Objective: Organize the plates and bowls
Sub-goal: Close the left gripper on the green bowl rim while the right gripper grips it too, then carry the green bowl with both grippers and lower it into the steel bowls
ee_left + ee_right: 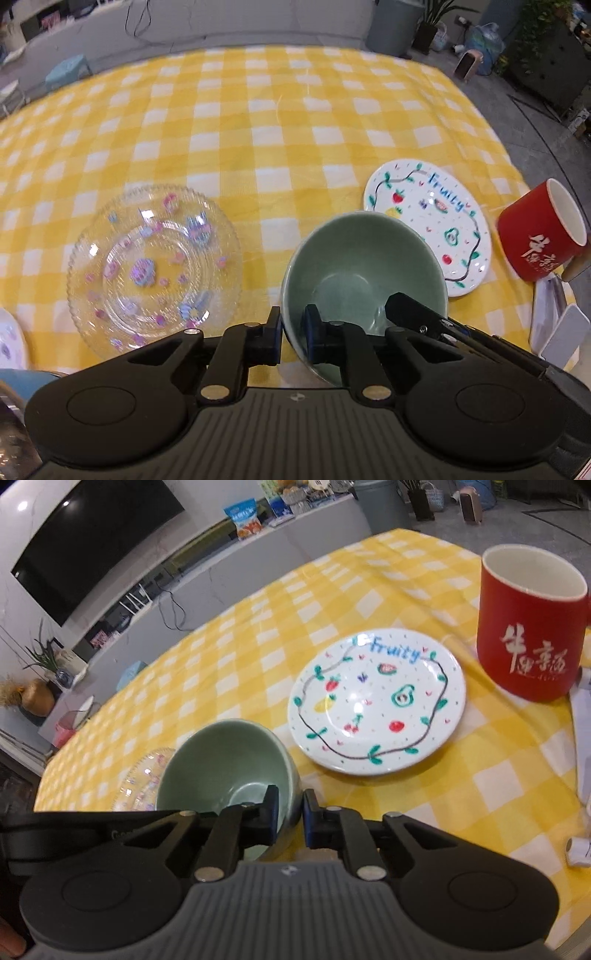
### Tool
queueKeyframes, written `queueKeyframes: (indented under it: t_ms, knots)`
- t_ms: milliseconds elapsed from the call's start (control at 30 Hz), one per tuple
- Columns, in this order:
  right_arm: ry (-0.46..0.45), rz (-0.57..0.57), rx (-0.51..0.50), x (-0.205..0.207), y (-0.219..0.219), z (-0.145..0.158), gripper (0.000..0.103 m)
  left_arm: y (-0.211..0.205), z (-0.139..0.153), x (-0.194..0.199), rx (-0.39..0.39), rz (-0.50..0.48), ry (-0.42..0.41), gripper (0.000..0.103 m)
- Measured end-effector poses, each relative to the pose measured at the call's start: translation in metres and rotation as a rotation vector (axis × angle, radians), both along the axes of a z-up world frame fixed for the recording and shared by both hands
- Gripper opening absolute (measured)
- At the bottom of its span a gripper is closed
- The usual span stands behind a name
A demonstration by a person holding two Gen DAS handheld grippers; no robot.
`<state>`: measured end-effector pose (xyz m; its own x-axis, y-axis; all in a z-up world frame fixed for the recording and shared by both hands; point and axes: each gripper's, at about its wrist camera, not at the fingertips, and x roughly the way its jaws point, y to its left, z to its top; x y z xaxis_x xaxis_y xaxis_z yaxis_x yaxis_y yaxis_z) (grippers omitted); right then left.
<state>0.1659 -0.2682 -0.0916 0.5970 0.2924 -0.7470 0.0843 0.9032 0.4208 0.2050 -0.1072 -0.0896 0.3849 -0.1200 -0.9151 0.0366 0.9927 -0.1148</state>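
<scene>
A pale green bowl (pixel 362 266) is tilted over the yellow checked tablecloth (pixel 258 122), between two plates. My left gripper (pixel 291 332) is shut on its near-left rim, one pad outside the wall and one inside. My right gripper (pixel 290 812) is shut on the opposite side of the same bowl (pixel 225 760), and its black fingers (pixel 410 312) reach into the bowl in the left wrist view. A clear glass plate (pixel 155 266) with pink and blue flowers lies to the left. A white "Fruity" plate (pixel 436 229) (pixel 376 701) lies to the right.
A red mug (pixel 539 229) (pixel 532 627) stands right of the Fruity plate near the table's edge. White flat objects (pixel 561 332) lie beside it. Part of another white plate (pixel 9 343) shows at the far left. Beyond the table are a counter and bins.
</scene>
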Motion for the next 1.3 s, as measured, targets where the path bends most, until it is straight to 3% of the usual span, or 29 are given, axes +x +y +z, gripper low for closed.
queueKeyframes:
  t_ms: [200,533,700,967,1300]
  knots:
    - [-0.079,0.023,0.002,-0.011,0.010,0.027,0.011,0.007,0.034,-0.015,0.030,0.022,-0.085,0.013]
    - [-0.231,0.132,0.033,-0.043,0.040,0.081,0.011,0.047,0.084,-0.064,-0.012,0.091,-0.225,0.014]
    - [-0.263,0.196,0.055,-0.057,0.056,0.097,0.011,0.067,0.091,-0.087,-0.064,0.167,-0.233,0.015]
    - [-0.286,0.324,0.061,-0.087,0.097,0.111,0.011,0.105,0.096,-0.131,-0.079,0.292,-0.240,0.016]
    - [-0.196,0.457,0.025,-0.087,0.134,0.083,0.012,0.148,0.062,-0.145,-0.116,0.354,-0.134,0.017]
